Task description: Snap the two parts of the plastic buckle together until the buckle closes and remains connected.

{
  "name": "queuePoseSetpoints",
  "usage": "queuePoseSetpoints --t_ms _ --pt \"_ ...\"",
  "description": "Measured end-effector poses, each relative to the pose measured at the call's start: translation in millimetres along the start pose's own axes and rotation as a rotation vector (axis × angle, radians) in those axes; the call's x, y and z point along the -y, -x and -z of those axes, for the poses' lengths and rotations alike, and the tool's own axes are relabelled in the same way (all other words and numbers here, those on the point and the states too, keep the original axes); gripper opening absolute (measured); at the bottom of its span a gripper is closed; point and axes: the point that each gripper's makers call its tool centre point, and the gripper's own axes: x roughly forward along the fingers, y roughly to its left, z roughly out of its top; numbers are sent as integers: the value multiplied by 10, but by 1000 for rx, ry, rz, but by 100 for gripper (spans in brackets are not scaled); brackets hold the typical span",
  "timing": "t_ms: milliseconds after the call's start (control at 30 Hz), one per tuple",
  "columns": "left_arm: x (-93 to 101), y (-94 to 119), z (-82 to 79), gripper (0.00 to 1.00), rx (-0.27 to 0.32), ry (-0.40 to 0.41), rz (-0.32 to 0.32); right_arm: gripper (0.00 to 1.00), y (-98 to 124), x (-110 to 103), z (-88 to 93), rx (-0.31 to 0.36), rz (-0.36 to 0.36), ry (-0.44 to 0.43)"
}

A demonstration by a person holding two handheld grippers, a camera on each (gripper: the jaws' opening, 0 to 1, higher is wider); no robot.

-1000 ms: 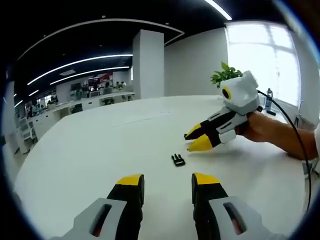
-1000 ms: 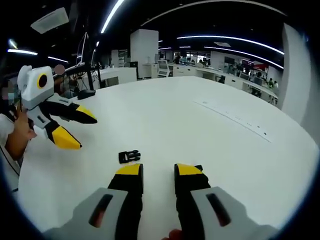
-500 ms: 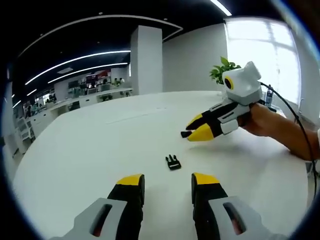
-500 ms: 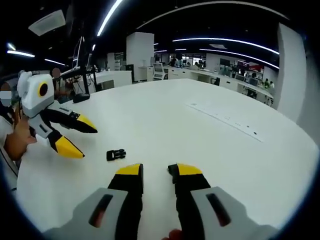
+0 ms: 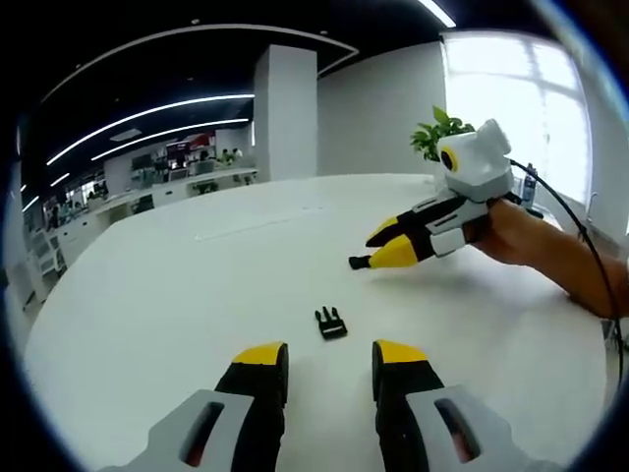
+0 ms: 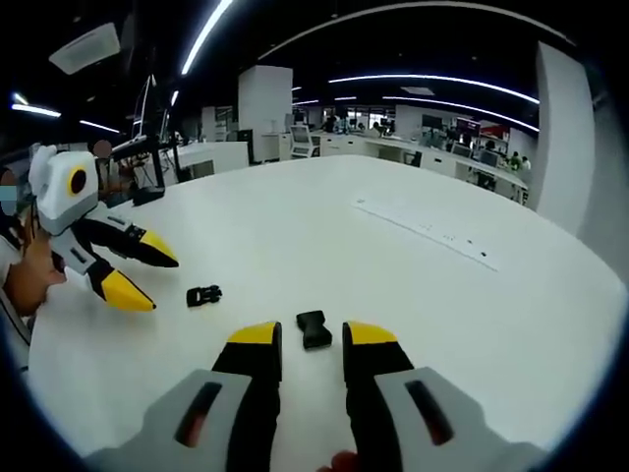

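Since the frame 0.5 s ago, a second buckle part (image 6: 314,329) has come into the right gripper view, lying on the white table (image 6: 413,285) between the parted, empty jaws of the right gripper (image 6: 312,339). Pronged buckle part (image 5: 330,323) lies ahead of the left gripper (image 5: 329,357), whose jaws are spread, holding nothing. Both parts lie apart, unjoined.
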Motion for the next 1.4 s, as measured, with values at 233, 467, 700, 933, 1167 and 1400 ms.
queuePoseSetpoints --t_ms 233,467,700,933,1167,1400 --pt "29 -71 20 33 -17 -14 1 22 -16 11 42 -17 1 0" --pt "57 -111 43 29 -36 -7 2 22 -21 6 57 -19 -2 -5" --pt "58 -168 17 27 -34 -1 3 20 -44 4 80 -22 -7 -3" --pt "41 -245 -17 25 -32 -4 1 20 -46 25 78 -26 -12 -6" --pt "46 -289 -27 24 -20 -2 -2 20 -35 22 62 -20 -11 -6" --pt "16 -303 -34 22 -13 6 -12 19 0 -35 62 -15 -9 -4"
